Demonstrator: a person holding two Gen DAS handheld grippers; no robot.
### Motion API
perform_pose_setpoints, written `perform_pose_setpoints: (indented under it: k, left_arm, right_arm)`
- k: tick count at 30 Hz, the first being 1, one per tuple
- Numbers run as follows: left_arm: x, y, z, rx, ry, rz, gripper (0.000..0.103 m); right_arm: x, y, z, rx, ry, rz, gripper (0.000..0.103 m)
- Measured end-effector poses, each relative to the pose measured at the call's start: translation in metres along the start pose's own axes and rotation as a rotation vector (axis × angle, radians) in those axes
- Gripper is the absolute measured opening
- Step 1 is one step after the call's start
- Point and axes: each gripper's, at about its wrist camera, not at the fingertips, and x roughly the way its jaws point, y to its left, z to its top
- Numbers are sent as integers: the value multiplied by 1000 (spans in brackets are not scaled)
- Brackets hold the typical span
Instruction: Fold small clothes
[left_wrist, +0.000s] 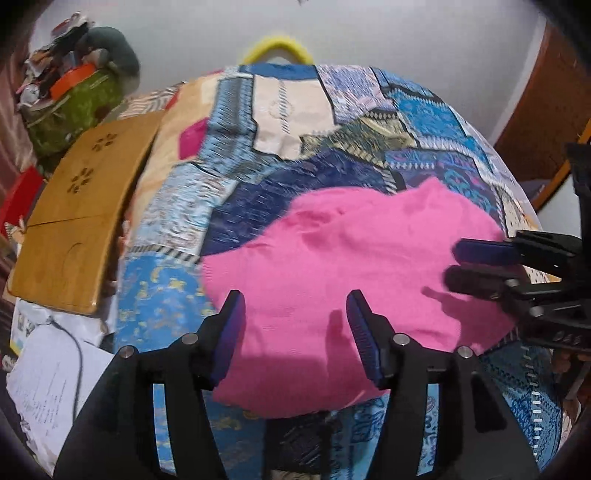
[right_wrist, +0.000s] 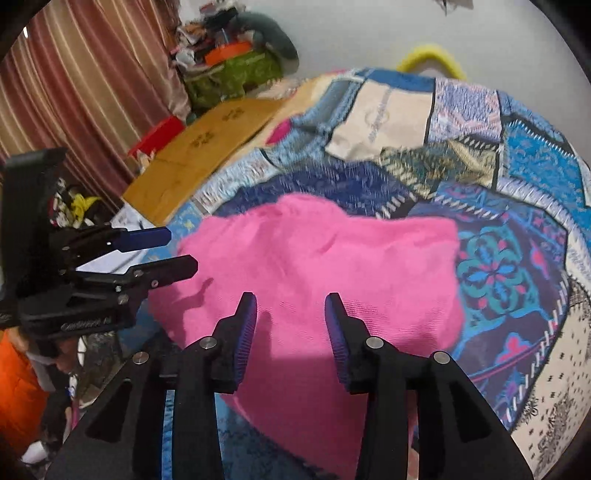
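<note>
A patchwork bedspread (left_wrist: 258, 192) covers the bed, and the pink garment (left_wrist: 332, 288) lies bunched near its near edge, long axis running along that edge. A wooden board (left_wrist: 77, 218) rests at the left edge, well apart. Above the garment, left tongs (left_wrist: 295, 332) and right tongs (right_wrist: 291, 328) stand part open, gripping nothing.

Your light is bright and even, from above and behind: both claws throw soft shadows forward onto the pink cloth (left_wrist: 332, 288). No glare. Strong fisheye bend on both views, dark vignette in the corners. Motion blur smears the patchwork bedspread (left_wrist: 229, 206) and the wooden board (left_wrist: 74, 218) at far left; the right claw (left_wrist: 452, 266) tips blur in your left view. Near claw fingers stay sharp.
</note>
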Motion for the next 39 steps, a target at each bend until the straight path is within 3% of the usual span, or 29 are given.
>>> perform_pose_setpoints:
  k: [3,9,19,25,32,39]
  left_arm:
    - [16,-5,-2,15,34,5,56]
    - [30,1,-8,12,57,53,62]
    - [-4,32,-19,-63,29,128,62]
    - [-60,29,-18,-84,-79,129,62]
    - [-150,-6,-12,-46,-295,92,62]
    - [-234,-45,-18,-6,-509,40,62]
  right_arm:
    - [10,-7,-3,8,32,-8,36]
    - [-1,-27,-5,54,9,-13,36]
    - [-33,-37,-17,71,-14,-101,36]
    - [-84,-27,-20,90,-123,-98,36]
    - [-163,15,-23,27,-334,-102,43]
    - [-229,68,-36,-68,-535,-93,43]
